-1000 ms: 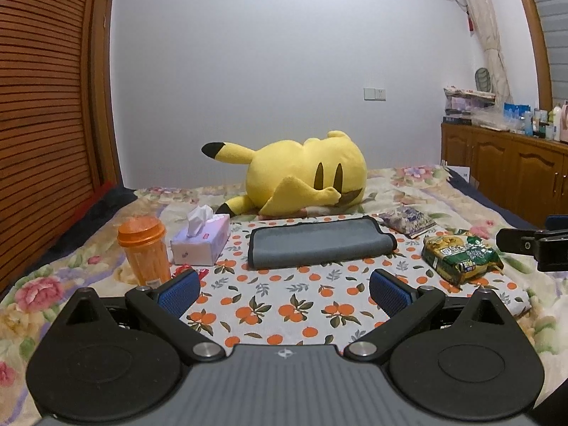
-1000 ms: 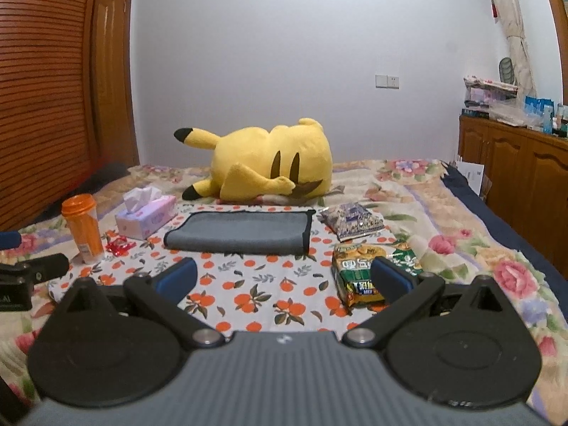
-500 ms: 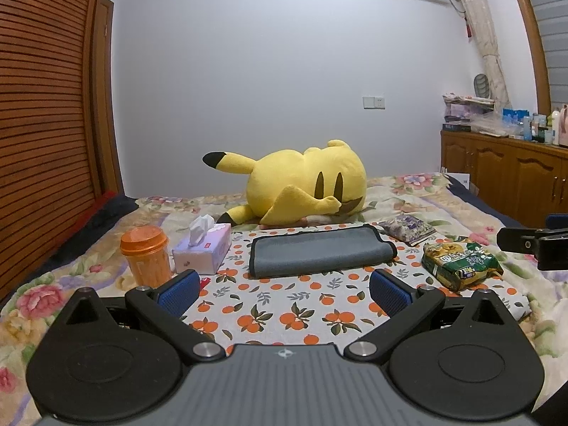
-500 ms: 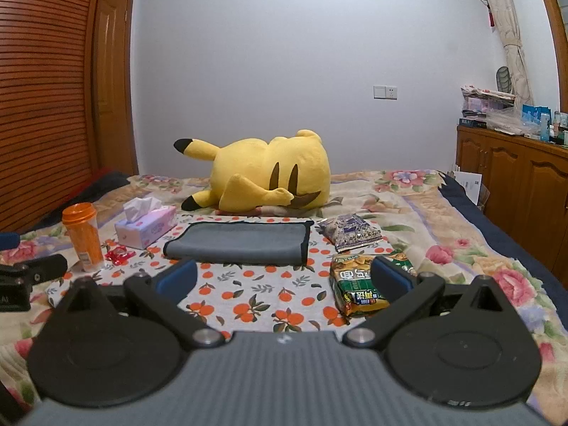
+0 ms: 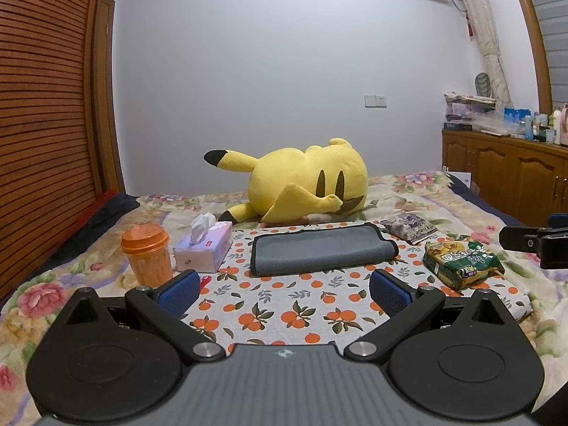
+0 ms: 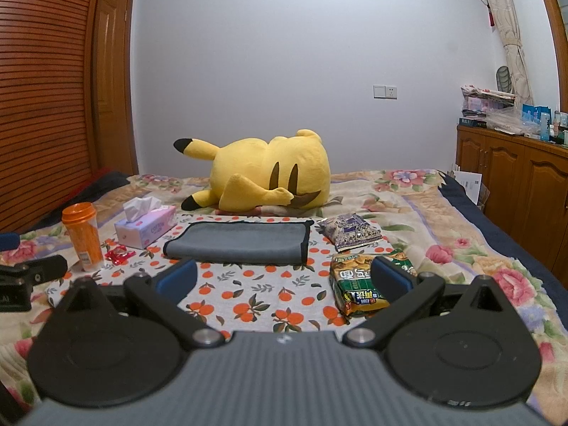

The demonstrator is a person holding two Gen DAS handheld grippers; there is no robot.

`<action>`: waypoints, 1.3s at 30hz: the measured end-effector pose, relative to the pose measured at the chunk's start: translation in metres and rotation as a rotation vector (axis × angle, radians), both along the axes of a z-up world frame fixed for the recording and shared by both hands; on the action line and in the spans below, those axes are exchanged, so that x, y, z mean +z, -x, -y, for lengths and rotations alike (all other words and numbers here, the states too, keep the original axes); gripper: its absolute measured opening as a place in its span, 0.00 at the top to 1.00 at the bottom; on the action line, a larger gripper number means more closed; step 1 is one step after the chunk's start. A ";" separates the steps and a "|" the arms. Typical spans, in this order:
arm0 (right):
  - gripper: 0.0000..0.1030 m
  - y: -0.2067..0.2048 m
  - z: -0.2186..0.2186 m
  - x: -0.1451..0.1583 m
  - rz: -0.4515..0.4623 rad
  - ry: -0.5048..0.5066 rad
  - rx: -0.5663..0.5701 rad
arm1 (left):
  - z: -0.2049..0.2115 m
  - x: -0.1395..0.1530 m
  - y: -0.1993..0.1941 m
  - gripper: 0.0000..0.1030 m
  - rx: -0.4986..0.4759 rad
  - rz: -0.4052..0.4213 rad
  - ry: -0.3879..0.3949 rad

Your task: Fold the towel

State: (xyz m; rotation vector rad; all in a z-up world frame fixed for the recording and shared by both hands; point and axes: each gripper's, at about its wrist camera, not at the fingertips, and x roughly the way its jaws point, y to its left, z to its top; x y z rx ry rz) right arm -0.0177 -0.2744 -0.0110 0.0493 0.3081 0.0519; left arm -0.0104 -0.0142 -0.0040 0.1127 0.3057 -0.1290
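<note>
Both hand-held grippers, left (image 5: 283, 291) and right (image 6: 284, 277), gape wide; right one hides noodle packet (image 6: 355, 284) partly

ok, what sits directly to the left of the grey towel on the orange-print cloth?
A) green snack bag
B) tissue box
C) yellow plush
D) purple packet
B: the tissue box lies just left of the grey towel on the orange-print cloth; the green snack bag and purple packet are to its right, and the yellow plush lies behind it.
</note>
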 end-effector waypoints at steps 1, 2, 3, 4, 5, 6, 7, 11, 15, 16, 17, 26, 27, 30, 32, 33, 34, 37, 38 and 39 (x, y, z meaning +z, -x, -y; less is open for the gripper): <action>0.00 0.000 0.000 0.000 0.000 0.000 0.000 | 0.000 0.000 0.000 0.00 0.000 0.001 -0.001; 0.00 0.000 0.000 0.000 0.001 0.000 0.000 | 0.000 0.000 0.000 0.00 0.001 0.001 -0.002; 0.00 0.000 0.000 0.000 0.001 0.000 0.000 | 0.000 -0.001 0.000 0.00 0.000 0.000 -0.003; 0.00 0.000 0.000 0.000 0.000 0.000 0.000 | 0.000 -0.001 0.000 0.00 0.000 0.000 -0.003; 0.00 0.000 0.000 0.000 0.000 0.000 0.000 | 0.000 -0.001 0.000 0.00 0.001 0.001 -0.004; 0.00 0.000 0.000 0.000 0.001 0.000 -0.001 | 0.000 -0.001 0.000 0.00 0.001 0.001 -0.003; 0.00 0.000 0.000 0.000 0.001 0.000 -0.001 | 0.000 -0.001 0.000 0.00 0.001 0.000 -0.003; 0.00 0.000 0.001 0.001 0.002 0.000 -0.001 | 0.000 -0.001 0.000 0.00 0.001 0.000 -0.005; 0.00 0.000 0.001 0.000 0.002 0.000 0.000 | 0.000 -0.001 0.000 0.00 0.001 0.000 -0.005; 0.00 0.000 0.000 0.000 0.002 0.000 -0.001 | 0.000 -0.001 0.000 0.00 0.001 -0.001 -0.005; 0.00 0.000 0.001 0.000 0.002 0.000 -0.001 | -0.001 -0.002 0.000 0.00 0.002 0.000 -0.006; 0.00 0.000 0.001 0.000 0.002 0.000 -0.001 | -0.001 -0.002 0.000 0.00 0.002 0.000 -0.006; 0.00 0.000 0.000 0.000 0.002 0.000 -0.001 | -0.001 -0.002 0.000 0.00 0.002 0.000 -0.007; 0.00 0.000 0.000 0.000 0.003 0.000 -0.001 | -0.001 -0.002 0.000 0.00 0.002 0.000 -0.007; 0.00 0.000 0.000 0.000 0.002 0.000 -0.001 | 0.000 -0.002 0.000 0.00 0.002 0.001 -0.007; 0.00 0.000 0.000 0.000 0.003 0.000 -0.001 | 0.000 -0.002 0.000 0.00 0.002 0.000 -0.007; 0.00 0.000 0.001 0.000 0.003 0.000 -0.001 | -0.001 -0.002 0.000 0.00 0.002 -0.001 -0.007; 0.00 0.000 0.000 0.000 0.003 0.000 -0.001 | -0.001 -0.002 0.000 0.00 0.000 0.001 -0.006; 0.00 0.000 0.000 0.000 0.003 0.000 -0.001 | -0.002 -0.002 0.000 0.00 0.000 0.002 -0.007; 0.00 0.000 0.000 0.000 0.003 0.000 -0.001 | -0.002 -0.002 0.000 0.00 -0.001 0.002 -0.008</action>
